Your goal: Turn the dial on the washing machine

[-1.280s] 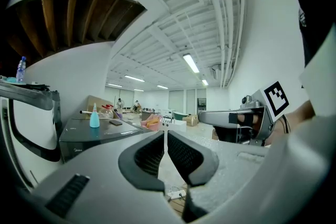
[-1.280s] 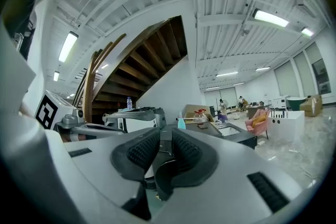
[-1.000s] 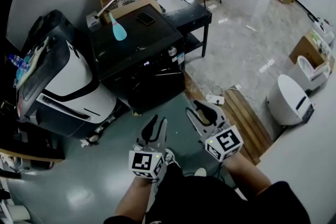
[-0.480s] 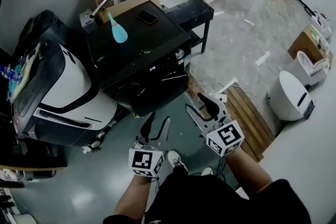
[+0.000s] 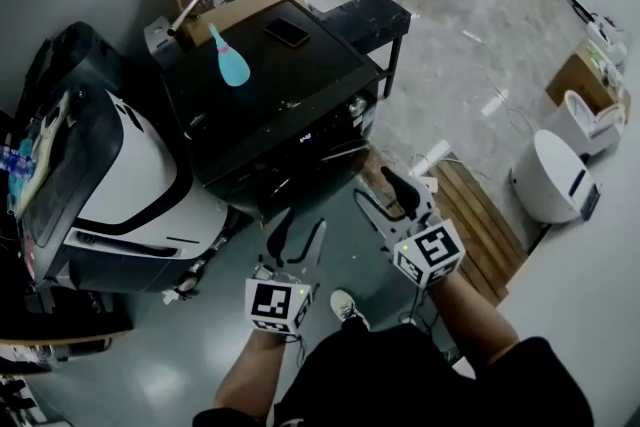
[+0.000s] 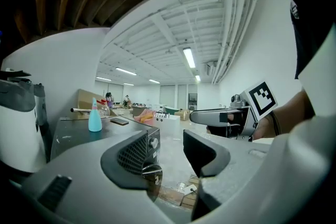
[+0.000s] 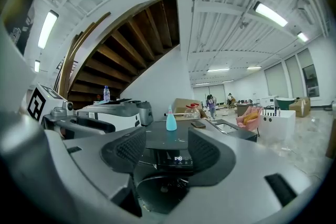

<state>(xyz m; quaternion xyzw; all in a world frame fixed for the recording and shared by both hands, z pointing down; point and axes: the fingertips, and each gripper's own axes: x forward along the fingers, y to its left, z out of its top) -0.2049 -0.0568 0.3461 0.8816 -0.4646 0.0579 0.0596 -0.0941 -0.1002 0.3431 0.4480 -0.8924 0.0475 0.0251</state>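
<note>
Left tongs: the left tongs are held low in front of the washing machine; the jaws are opening wide and nothing is caught between them
Right tongs: the right tongs are held a little nearer to the machine; the jaws are opening too, and nothing is pinched
Dial: the dial is seen as a small shiny round knob at the right end of the front panel, with the lit screen further along; it is well apart from both tongs and has not been touched yet
Risk of a miss: the knob is small, so it could be missed, and the screen or the front could be bumped instead
Risk of a slip: the knob looks round and smooth; if it is pinched off its middle or too softly, it may be slid over and not turned
Risk of too much turn: if the knob is rolled too far, a wrong setting may be picked
Risk on top: a blue bottle and a phone are kept on the lid; they could be knocked over if the tongs are swung across the top
Risk on the floor: wooden boards are laid just to the right of the machine; they could be tripped on if the machine is walked up to without care
</note>
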